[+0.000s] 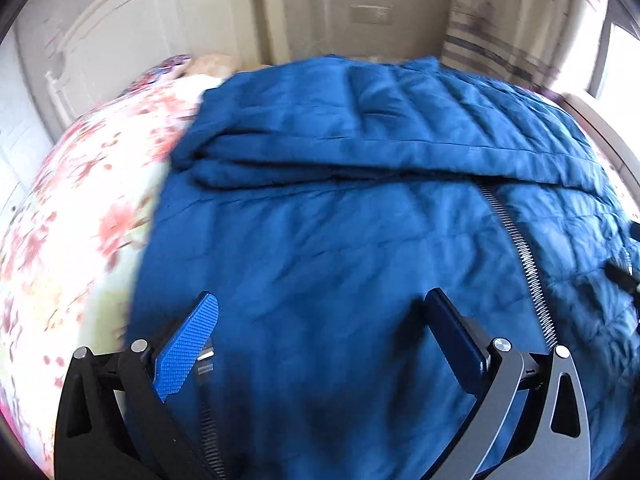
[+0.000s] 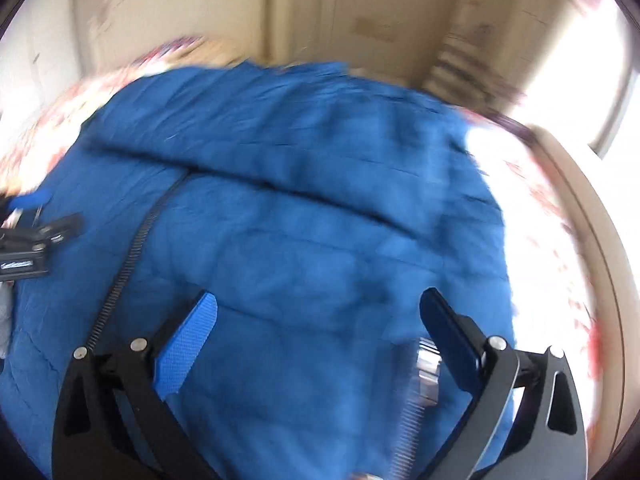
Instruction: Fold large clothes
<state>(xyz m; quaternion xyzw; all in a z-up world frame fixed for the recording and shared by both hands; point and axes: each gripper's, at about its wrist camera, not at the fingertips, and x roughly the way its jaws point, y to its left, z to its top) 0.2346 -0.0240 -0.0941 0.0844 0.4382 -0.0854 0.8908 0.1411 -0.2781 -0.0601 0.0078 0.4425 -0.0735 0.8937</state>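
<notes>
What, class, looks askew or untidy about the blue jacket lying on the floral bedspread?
The blue quilted jacket is only partly folded: a bulky fold lies across its far side at a slant, with its left end bunched. The zipper is undone and runs diagonally. Nothing looks torn or spilled on the floral bedspread.

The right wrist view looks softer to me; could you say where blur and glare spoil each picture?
Right wrist view: blurred throughout, the bedspread washed out by window glare. Left wrist view: sharper on the blue jacket, blurred toward its edges.
</notes>
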